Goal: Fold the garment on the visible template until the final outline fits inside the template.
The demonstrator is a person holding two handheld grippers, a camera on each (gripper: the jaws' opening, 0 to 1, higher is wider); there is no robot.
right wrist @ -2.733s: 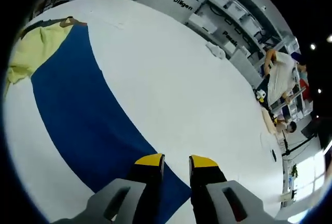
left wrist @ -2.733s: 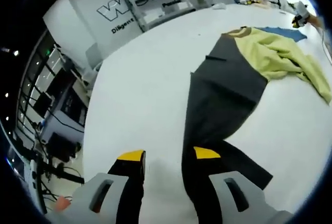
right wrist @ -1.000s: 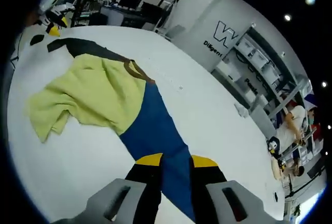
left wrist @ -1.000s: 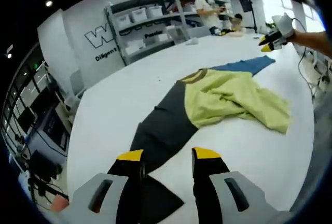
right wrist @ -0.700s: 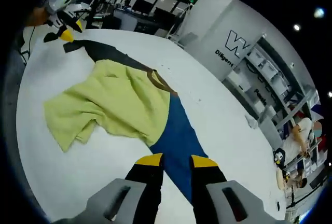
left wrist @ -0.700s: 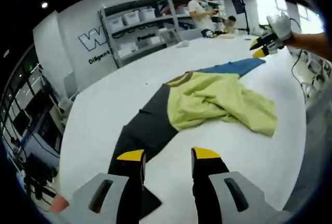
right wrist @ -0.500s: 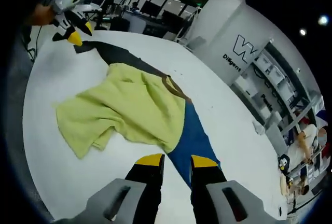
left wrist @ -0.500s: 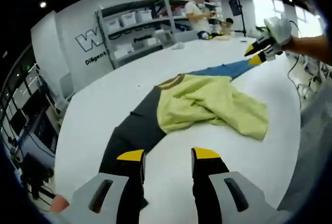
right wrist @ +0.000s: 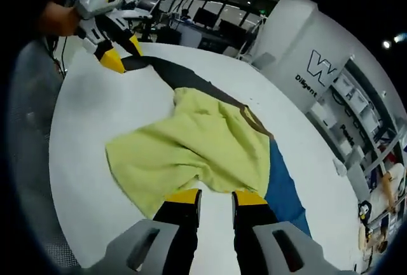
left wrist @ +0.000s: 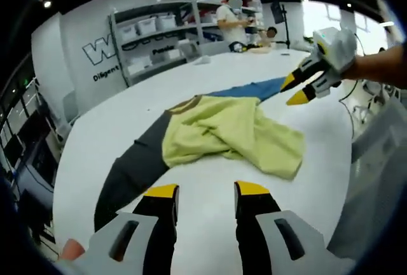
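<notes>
A long-sleeved garment lies crumpled on the white table (left wrist: pixel 191 65). Its yellow-green body (left wrist: pixel 232 135) is bunched, with a brown collar (left wrist: pixel 184 103), a dark grey sleeve (left wrist: pixel 133 163) and a blue sleeve (left wrist: pixel 254 88). My left gripper (left wrist: pixel 206 190) stands open over bare table, just short of the body's near edge. In the right gripper view the body (right wrist: pixel 191 141) lies right ahead, the blue sleeve (right wrist: pixel 283 189) to its right and the grey sleeve (right wrist: pixel 172 71) beyond. My right gripper (right wrist: pixel 216 197) is open by a narrow gap at the body's hem, holding nothing.
The right gripper (left wrist: pixel 294 90), held by a hand, hovers over the blue sleeve's end. The left gripper (right wrist: pixel 124 53) hovers near the grey sleeve's end. Shelves with bins (left wrist: pixel 159 30) and people (left wrist: pixel 229 23) stand behind the table. Grey fabric (left wrist: pixel 375 179) is at the right edge.
Both cameras have swung in from the sleeve ends toward the garment's body, so each view's other gripper looms larger. The garment lies as before, and the jaws are unchanged.
</notes>
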